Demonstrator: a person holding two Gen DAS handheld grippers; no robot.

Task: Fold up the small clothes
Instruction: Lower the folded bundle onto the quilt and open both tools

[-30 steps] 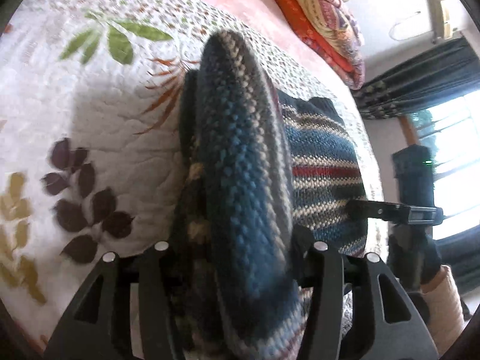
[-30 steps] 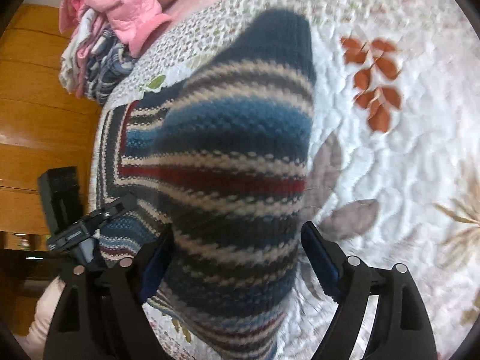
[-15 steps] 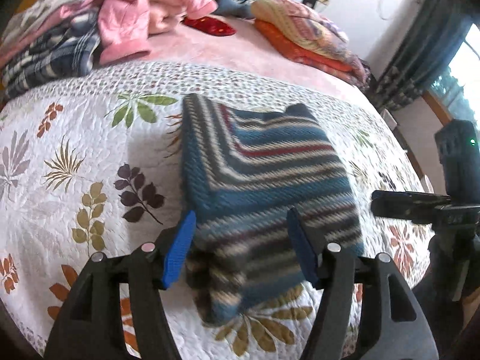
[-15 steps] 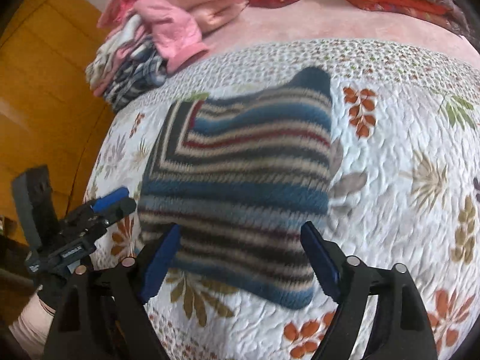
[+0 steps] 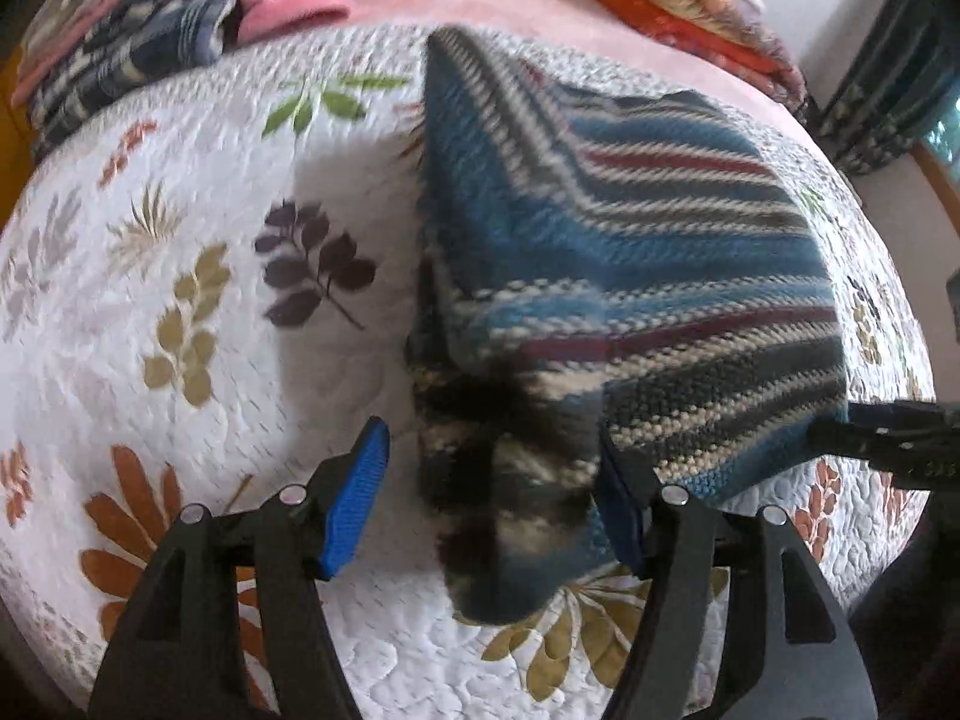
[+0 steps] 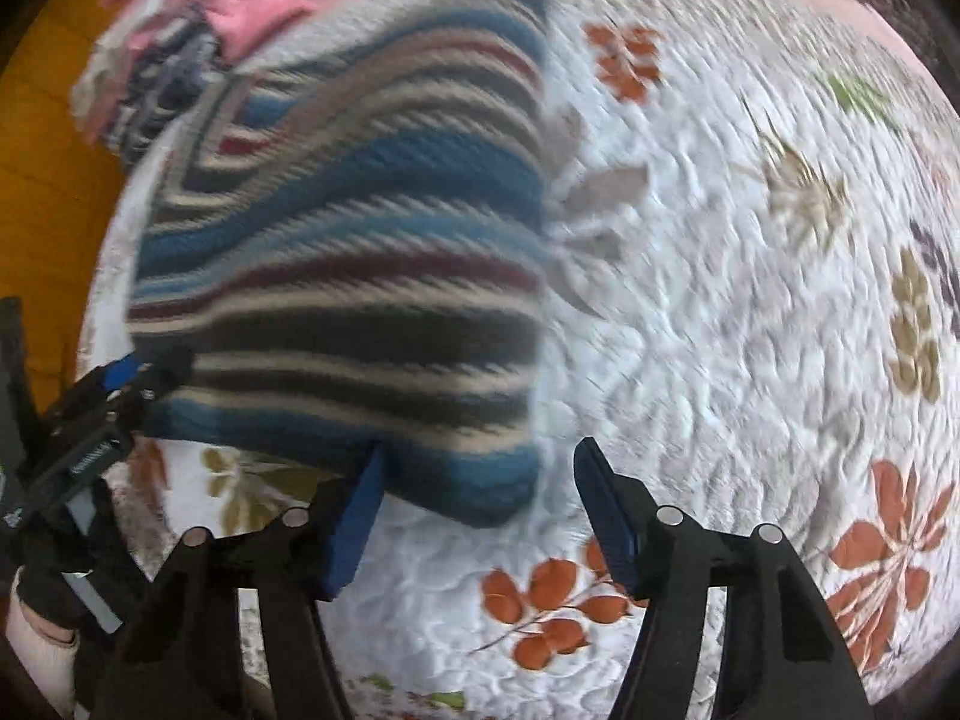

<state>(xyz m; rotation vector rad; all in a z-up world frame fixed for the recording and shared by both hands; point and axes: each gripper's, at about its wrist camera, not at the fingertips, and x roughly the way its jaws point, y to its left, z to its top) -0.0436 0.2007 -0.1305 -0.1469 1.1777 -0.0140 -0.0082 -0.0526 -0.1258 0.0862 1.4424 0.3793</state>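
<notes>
Both gaping claws blur; striped knit (image 5: 630, 252) hides the quilt (image 5: 180, 300) beneath.

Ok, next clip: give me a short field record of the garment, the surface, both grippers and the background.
garment: striped blue, cream and maroon knitted sweater, folded, lying on the bed
surface: white quilted bedspread with leaf prints
left gripper: open, straddling the near left corner
right gripper: open, at the near right corner
background: pile of pink and plaid clothes

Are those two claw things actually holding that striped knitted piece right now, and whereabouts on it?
No. Both the left gripper and right gripper are open; the striped knit lies on the quilt, unheld.
</notes>
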